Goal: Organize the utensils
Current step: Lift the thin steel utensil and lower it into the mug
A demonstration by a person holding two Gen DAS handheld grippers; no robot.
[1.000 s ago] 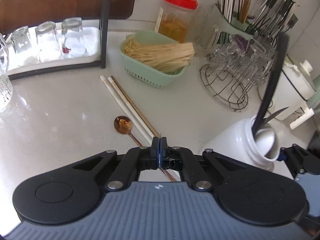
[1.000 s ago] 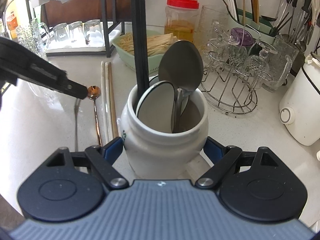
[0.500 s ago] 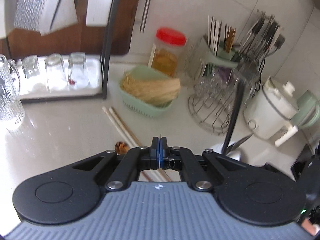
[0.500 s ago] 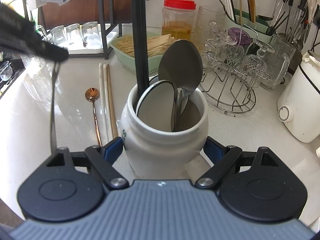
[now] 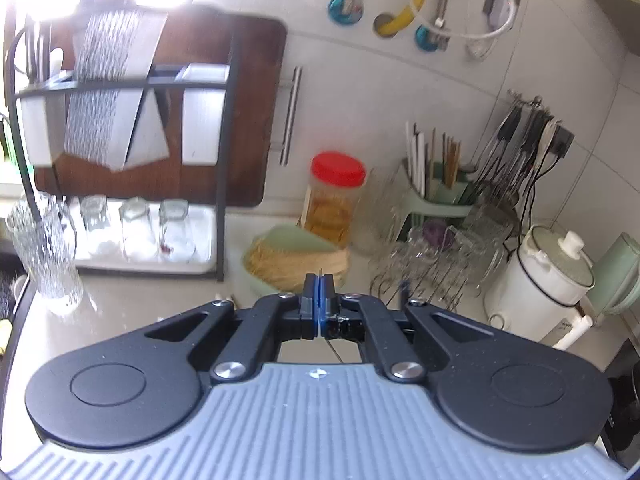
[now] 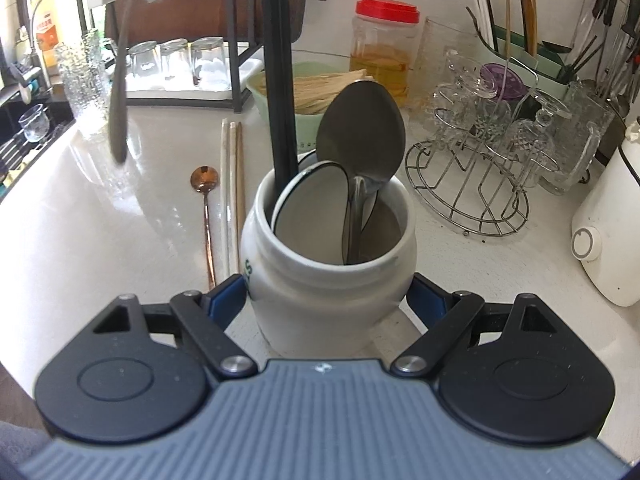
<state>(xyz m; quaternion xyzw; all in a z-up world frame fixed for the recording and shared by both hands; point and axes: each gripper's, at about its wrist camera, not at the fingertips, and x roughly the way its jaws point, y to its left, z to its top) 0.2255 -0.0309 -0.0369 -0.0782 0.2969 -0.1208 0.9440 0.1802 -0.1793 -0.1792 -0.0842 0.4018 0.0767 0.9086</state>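
My right gripper [image 6: 326,304] is shut on a white ceramic jar [image 6: 316,272], its blue pads [image 6: 228,300] against both sides. The jar holds a large steel spoon [image 6: 362,136], a white black-rimmed spoon [image 6: 310,204] and tall black handles [image 6: 278,80]. My left gripper [image 5: 319,286] is shut on a thin silver utensil [image 6: 118,120]; in the right wrist view it hangs blurred above the counter at the upper left. A rose-gold spoon [image 6: 205,178] and pale chopsticks [image 6: 232,168] lie on the counter left of the jar.
Behind the jar stand a green basket of wooden sticks [image 6: 320,84], a red-lidded jar [image 6: 382,48] and a wire rack of glasses [image 6: 480,160]. A white cooker [image 6: 608,232] is at the right, a tray of upturned glasses [image 6: 176,60] and a sink [image 6: 24,132] at the left.
My left gripper has risen from the counter with the silver utensil hanging from it, and its view has tilted up to the wall. The right gripper and jar have stayed put.
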